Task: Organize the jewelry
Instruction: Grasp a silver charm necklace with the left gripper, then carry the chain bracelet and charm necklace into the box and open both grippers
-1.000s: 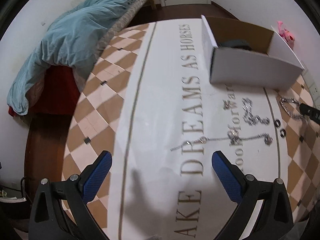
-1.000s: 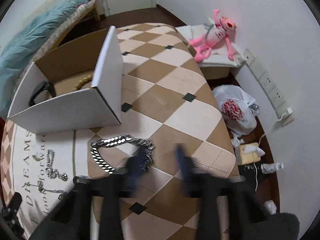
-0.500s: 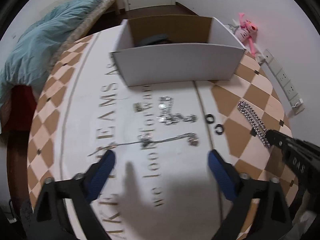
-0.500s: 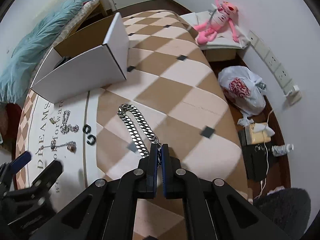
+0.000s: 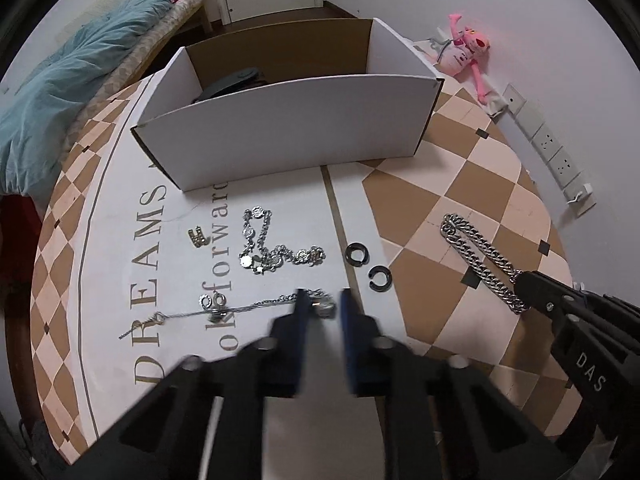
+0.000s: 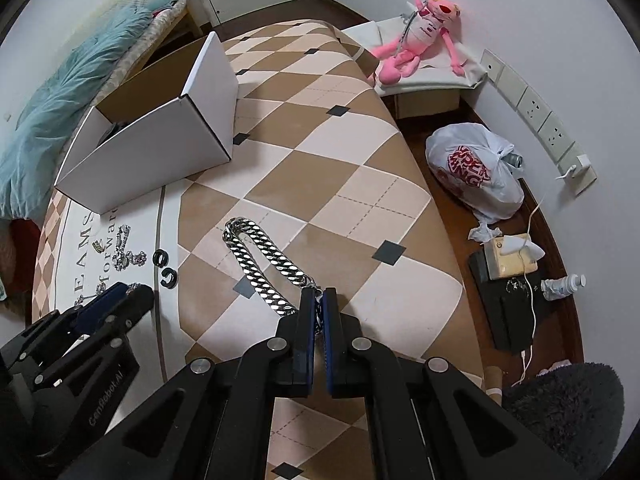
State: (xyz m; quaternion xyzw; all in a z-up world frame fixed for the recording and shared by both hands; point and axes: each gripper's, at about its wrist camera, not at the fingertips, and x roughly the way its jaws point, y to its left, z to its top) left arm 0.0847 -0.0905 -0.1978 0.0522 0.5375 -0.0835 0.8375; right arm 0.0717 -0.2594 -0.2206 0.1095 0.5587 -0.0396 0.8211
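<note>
Both hands are mid-pickup here, so I'd call this the grab stage, with nothing headed to the box yet. The right gripper [image 6: 319, 304] is clamped shut on the clasp end of the chunky silver chain [image 6: 256, 258], which lies doubled over on the worktop [image 6: 320, 168], running off toward 11 o'clock from the fingertips. The left gripper [image 5: 322, 307] has its jaws partly closed around the pendant end of the thin necklace [image 5: 240, 308]. They straddle it but there's a visible gap and the frame is blurred, so I wouldn't say it has a grip.

Next move, my guess: the left needs to finish pinching that end, then both lift high enough for the dangling chain to clear the box wall. The heavy chain will swing, and the thin one could snag the little charms sitting on it.

The white cardboard box [image 5: 288, 120] sits at 12 o'clock in the left view, open on top. Inside I can only make out a dark strap-like item [image 5: 232, 80] at the back left; the rest of the floor is hidden by the front wall.

Still loose on the worktop: a beaded silver bracelet [image 5: 276, 252], a small gold-toned piece [image 5: 197, 237] at its 9 o'clock, and two black open rings [image 5: 367, 265] at its 3 o'clock.
</note>
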